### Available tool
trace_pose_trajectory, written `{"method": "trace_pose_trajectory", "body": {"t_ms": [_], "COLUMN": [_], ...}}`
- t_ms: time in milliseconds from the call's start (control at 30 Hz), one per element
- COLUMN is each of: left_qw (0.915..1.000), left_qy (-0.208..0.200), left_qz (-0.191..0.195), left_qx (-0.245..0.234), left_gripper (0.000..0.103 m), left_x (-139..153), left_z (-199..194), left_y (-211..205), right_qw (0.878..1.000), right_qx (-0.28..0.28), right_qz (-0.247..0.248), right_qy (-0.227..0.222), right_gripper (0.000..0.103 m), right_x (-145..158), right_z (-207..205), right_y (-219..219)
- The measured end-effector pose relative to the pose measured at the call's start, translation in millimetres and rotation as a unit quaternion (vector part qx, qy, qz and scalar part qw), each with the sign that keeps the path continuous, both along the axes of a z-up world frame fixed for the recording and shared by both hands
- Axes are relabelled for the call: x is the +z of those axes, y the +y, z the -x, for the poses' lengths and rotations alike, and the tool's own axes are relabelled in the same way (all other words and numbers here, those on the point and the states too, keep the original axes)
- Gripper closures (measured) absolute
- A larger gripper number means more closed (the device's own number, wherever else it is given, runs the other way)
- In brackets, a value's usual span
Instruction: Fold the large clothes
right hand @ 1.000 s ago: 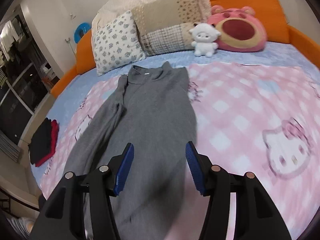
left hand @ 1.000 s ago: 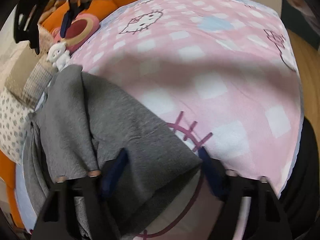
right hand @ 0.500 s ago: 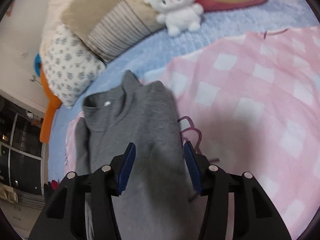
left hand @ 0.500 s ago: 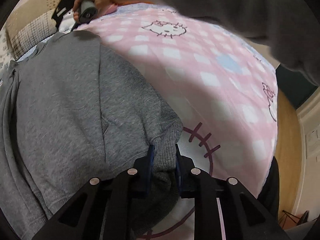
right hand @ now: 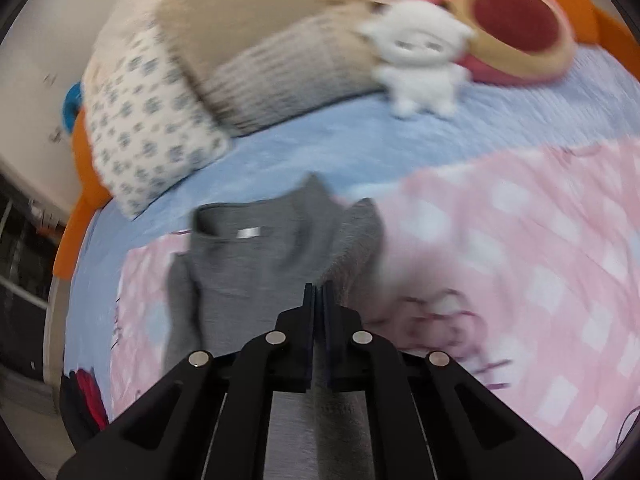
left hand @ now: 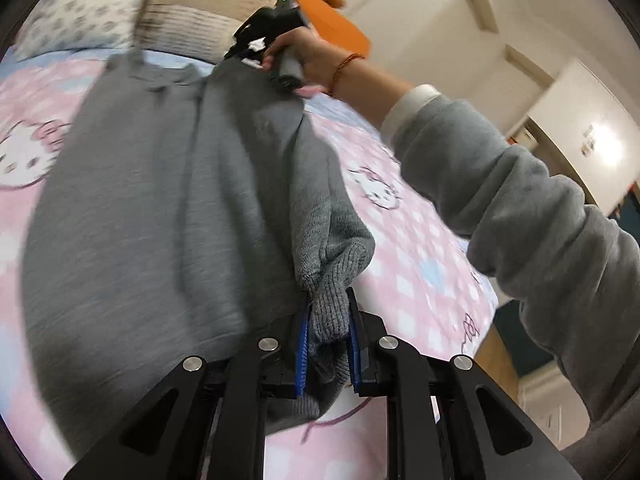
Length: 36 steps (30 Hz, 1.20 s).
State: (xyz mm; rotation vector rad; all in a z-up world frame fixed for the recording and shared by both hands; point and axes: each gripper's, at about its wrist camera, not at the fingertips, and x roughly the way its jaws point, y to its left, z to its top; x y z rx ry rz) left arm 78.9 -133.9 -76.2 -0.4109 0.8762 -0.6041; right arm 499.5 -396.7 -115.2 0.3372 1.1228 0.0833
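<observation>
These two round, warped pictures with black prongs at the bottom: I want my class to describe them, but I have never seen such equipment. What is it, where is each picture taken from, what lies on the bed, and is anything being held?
A person holds a hand-operated clamp in each hand; each carries a wide-angle camera looking along its two black fingers.

The left camera's picture shows the left gripper closed on the ribbed hem of a grey knitted sweater. Farther off, the person's right hand, grey sleeve behind it, holds the other clamp at the sweater's shoulder.

The right camera's picture shows the right gripper, its jaws just closed, pinching that shoulder beside the collar.

The sweater lies on a pink checked cartoon-cat blanket over a blue sheet. At the head are a floral white pillow, a white plush toy and a pink bear cushion.
</observation>
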Motion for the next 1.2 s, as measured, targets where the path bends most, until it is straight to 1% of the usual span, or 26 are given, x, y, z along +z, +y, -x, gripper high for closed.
{"method": "trace_pose_trajectory", "body": {"t_ms": [100,200,267,300,367,400,467,500,533,567,600,633,667,700,733,800,833,867,900,933,1000,1033,1100,1133,1167,1200], "left_qw": [0.9999,0.9995,0.9985,0.9981,0.9971,0.9964,0.9958,0.9958,0.9961,0.9964,0.9971,0.9976,0.9979,0.9982,0.9983,0.9987,0.9990,0.9989,0.9988,0.9984,0.9959,0.9954,0.9951,0.9954,0.9948,0.9943], "left_qy": [0.007,0.023,0.043,0.051,0.067,0.077,0.084,0.084,0.081,0.078,0.071,0.064,0.060,0.055,0.053,0.048,0.039,0.025,0.013,0.001,-0.030,-0.037,-0.043,-0.039,-0.033,-0.030], "left_qz": [0.004,0.009,0.015,0.017,0.014,0.009,0.004,0.005,0.008,0.007,0.002,-0.004,-0.007,-0.010,-0.010,-0.009,-0.019,-0.035,-0.042,-0.050,-0.079,-0.083,-0.085,-0.084,-0.093,-0.100], "left_qx": [0.013,0.021,0.029,0.031,0.035,0.036,0.035,0.035,0.034,0.032,0.028,0.026,0.024,0.022,0.020,0.012,0.013,0.018,0.021,0.026,0.031,0.031,0.027,0.024,0.026,0.024], "left_gripper": [0.083,0.083,0.083,0.084,0.085,0.086,0.086,0.085,0.084,0.082,0.077,0.068,0.064,0.063,0.062,0.061,0.060,0.055,0.050,0.045,0.042,0.041,0.041,0.041,0.041,0.041], "left_x": [-4,-17,-32,-39,-52,-61,-69,-70,-68,-67,-62,-56,-53,-45,-37,-22,-10,4,13,23,47,55,71,76,77,81], "left_z": [12,23,31,32,35,36,34,35,37,36,38,40,42,45,45,43,39,32,28,20,-5,-18,-51,-75,-99,-120], "left_y": [11,17,23,24,26,27,30,32,35,39,40,42,42,44,47,51,54,57,57,58,59,60,65,65,60,55], "right_qw": [0.999,0.999,1.000,1.000,1.000,1.000,0.999,0.999,0.999,0.999,0.998,0.997,0.996,0.993,0.991,0.987,0.985,0.985,0.985,0.985,0.987,0.988,0.990,0.990,0.991,0.991], "right_qx": [0.035,0.030,0.013,0.004,-0.003,-0.001,0.013,0.020,0.035,0.048,0.058,0.076,0.088,0.106,0.118,0.138,0.149,0.150,0.149,0.152,0.142,0.139,0.126,0.124,0.119,0.115], "right_qz": [0.004,0.003,-0.003,-0.004,-0.010,-0.007,0.000,0.000,-0.012,-0.010,-0.003,-0.006,-0.014,-0.028,-0.033,-0.015,-0.010,-0.007,-0.006,0.003,0.008,0.005,0.004,0.003,0.008,0.011], "right_qy": [0.002,0.014,0.017,0.016,0.013,0.018,0.031,0.033,0.026,0.015,0.005,-0.013,-0.025,-0.039,-0.052,-0.078,-0.086,-0.086,-0.084,-0.082,-0.079,-0.073,-0.067,-0.065,-0.065,-0.066], "right_gripper": [0.099,0.099,0.099,0.102,0.102,0.102,0.101,0.099,0.099,0.098,0.098,0.095,0.080,0.054,0.047,0.046,0.048,0.047,0.046,0.046,0.047,0.047,0.051,0.053,0.059,0.062], "right_x": [1,-13,-25,-32,-45,-53,-68,-70,-69,-62,-54,-37,-23,0,17,49,65,75,79,84,80,75,56,49,39,32], "right_z": [-9,-13,-16,-17,-20,-21,-23,-23,-21,-19,-18,-15,-11,-6,1,17,31,44,54,73,102,113,142,153,164,172], "right_y": [52,83,97,104,117,124,137,142,148,152,154,157,157,155,153,143,134,123,113,97,72,63,44,39,35,33]}}
